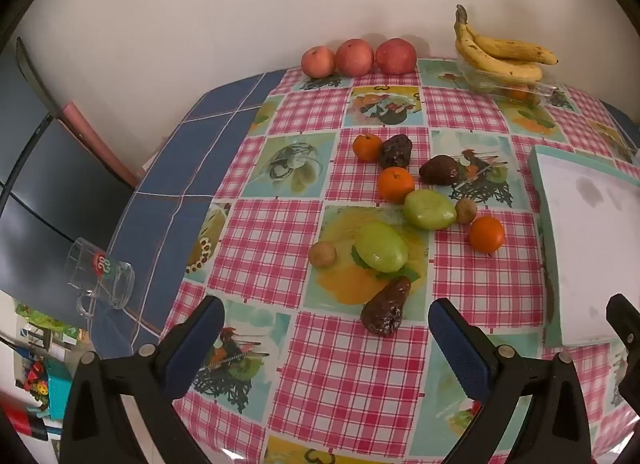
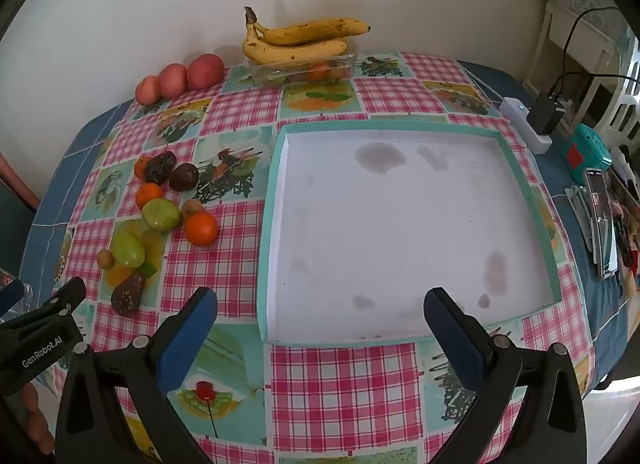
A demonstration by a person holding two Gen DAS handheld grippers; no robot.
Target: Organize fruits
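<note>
Tabletop (image 2: 344,376) under glossy checked oilcloth. Shallow white tray (image 2: 276,168), teal-rimmed, stained, bare, straight ahead of right claw (image 2: 320,320). Loose fruit (image 1: 400,216) clustered left of tray, directly ahead of left claw (image 1: 326,322), so nearer that hand. Closest: wrinkled dark avocado (image 1: 386,306), long axis running toward the claw; then smooth green mangoes, round oranges, small brown balls. Both claws released, gaping, grasping nothing.

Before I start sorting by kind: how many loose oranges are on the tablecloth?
3. One lies farthest back beside a dark fruit, one just nearer, touching a green fruit, one nearest the tray. More orange fruit shows in the clear box under the bananas.
</note>
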